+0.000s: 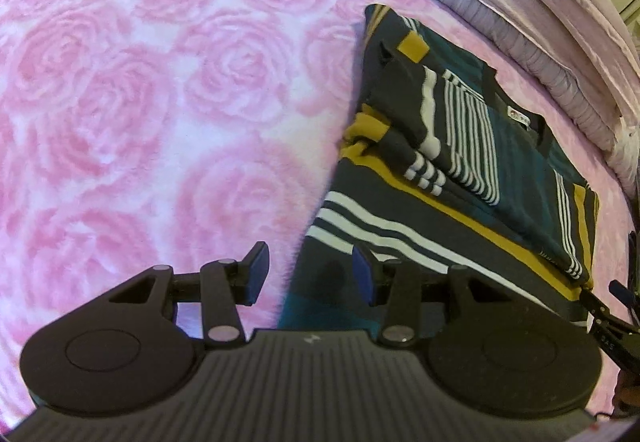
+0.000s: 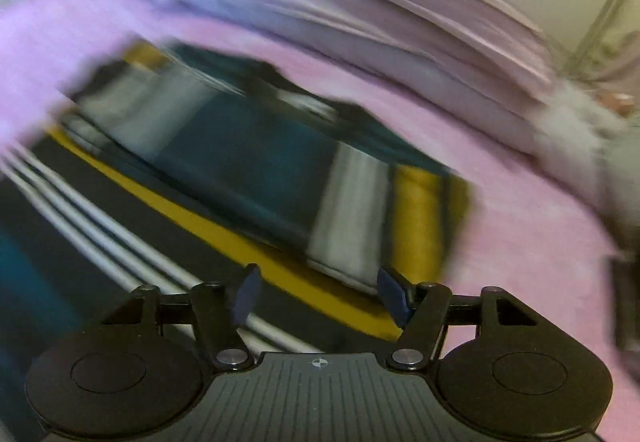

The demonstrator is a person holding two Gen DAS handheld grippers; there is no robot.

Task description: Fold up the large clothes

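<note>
Pink rose-print blanket across bed. Striped sweater lying partly folded on it, near lilac bedding. Left gripper fingers apart, empty, over sweater's edge. Right gripper apart; view blurred, seemingly empty.

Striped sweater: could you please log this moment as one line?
striped sweater: partly folded on pink rose blanket | left gripper: open, empty | right gripper: open, empty, view blurred

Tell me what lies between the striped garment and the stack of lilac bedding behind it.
Only a bare strip of the pink blanket separates the striped garment from the lilac bedding; the left wrist view shows it clearly.
</note>
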